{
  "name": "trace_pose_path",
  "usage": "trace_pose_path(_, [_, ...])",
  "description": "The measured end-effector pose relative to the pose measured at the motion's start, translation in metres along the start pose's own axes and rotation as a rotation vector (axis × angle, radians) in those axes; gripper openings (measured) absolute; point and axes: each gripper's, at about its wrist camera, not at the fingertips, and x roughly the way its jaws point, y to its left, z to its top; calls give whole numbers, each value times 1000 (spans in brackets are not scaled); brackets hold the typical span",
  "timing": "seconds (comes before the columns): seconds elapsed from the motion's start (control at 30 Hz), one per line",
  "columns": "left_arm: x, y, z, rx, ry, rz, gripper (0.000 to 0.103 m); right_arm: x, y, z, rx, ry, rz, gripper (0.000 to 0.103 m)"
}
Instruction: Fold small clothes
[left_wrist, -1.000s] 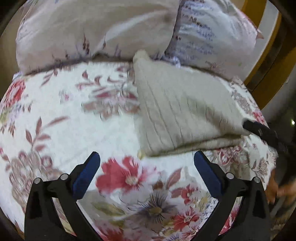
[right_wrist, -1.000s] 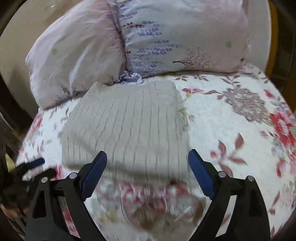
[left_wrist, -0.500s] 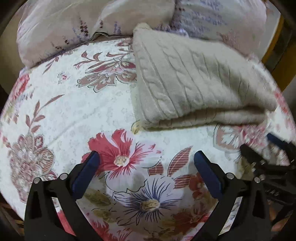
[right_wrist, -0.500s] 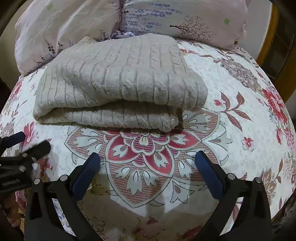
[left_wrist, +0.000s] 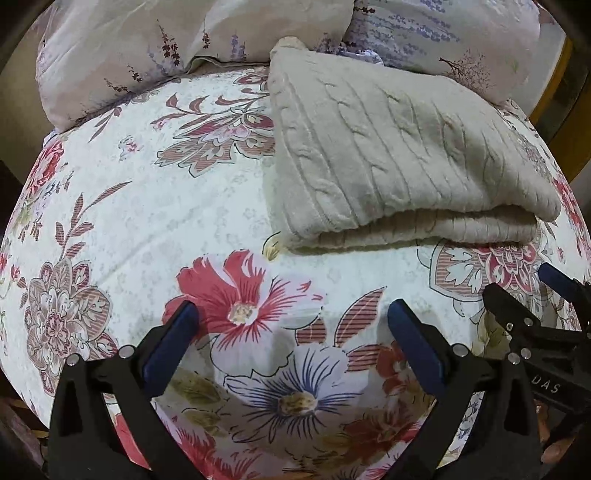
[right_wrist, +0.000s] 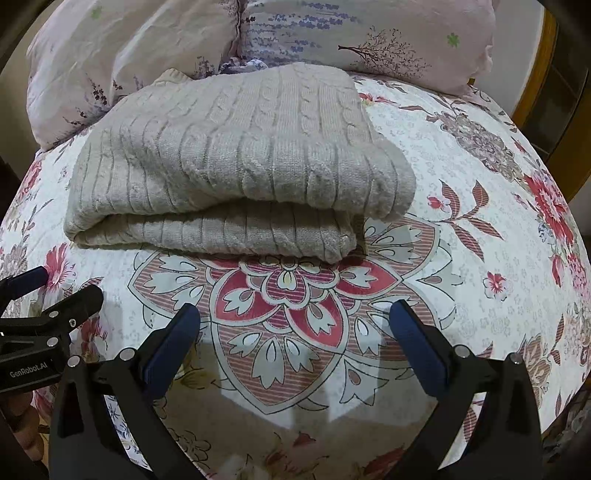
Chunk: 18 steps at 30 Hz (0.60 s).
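A beige cable-knit sweater (left_wrist: 388, 158) lies folded in layers on the floral bedspread (left_wrist: 147, 221), its folded edge facing me. It also shows in the right wrist view (right_wrist: 236, 166). My left gripper (left_wrist: 291, 314) is open and empty, low over the bedspread, short of the sweater's near left corner. My right gripper (right_wrist: 295, 314) is open and empty, just short of the sweater's front edge. Each gripper shows at the edge of the other's view: the right one (left_wrist: 517, 291) and the left one (right_wrist: 55, 288).
Two pale floral pillows (right_wrist: 122, 55) (right_wrist: 369, 37) lie behind the sweater at the head of the bed. A wooden bed frame (right_wrist: 535, 74) stands at the right. The bedspread (right_wrist: 480, 221) stretches right of the sweater.
Both grippers have dropped lower and pulled back toward the bed's near edge. The sweater now looks closer and sharper and has not moved in the last half second.
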Motion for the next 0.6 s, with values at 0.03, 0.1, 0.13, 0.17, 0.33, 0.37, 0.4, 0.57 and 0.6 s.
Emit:
trace_pose_path(0.03, [0, 0, 0, -1, 0, 1, 101, 0, 0, 0, -1, 0, 0, 102])
trace_pose_path(0.1, [-1, 0, -1, -4, -3, 3, 101, 0, 0, 0, 1, 0, 0, 102])
trace_pose_path(0.13, [-1, -1, -1, -5, -4, 4, 101, 0, 0, 0, 0, 0, 0, 102])
trace_pose_path(0.17, [-1, -1, -1, -7, -5, 5, 101, 0, 0, 0, 0, 0, 0, 102])
trace_pose_path(0.33, [-1, 0, -1, -7, -7, 5, 101, 0, 0, 0, 0, -1, 0, 102])
trace_pose_path(0.37, [0, 0, -1, -5, -7, 4, 101, 0, -1, 0, 1, -1, -1, 102])
trace_pose_path(0.4, [0, 0, -1, -5, -7, 4, 101, 0, 0, 0, 3, -1, -2, 102])
trace_pose_path(0.57, [0, 0, -1, -3, -7, 3, 101, 0, 0, 0, 4, -2, -2, 102])
trace_pose_path(0.6, [0, 1, -1, -3, -7, 3, 101, 0, 0, 0, 4, -2, -2, 102])
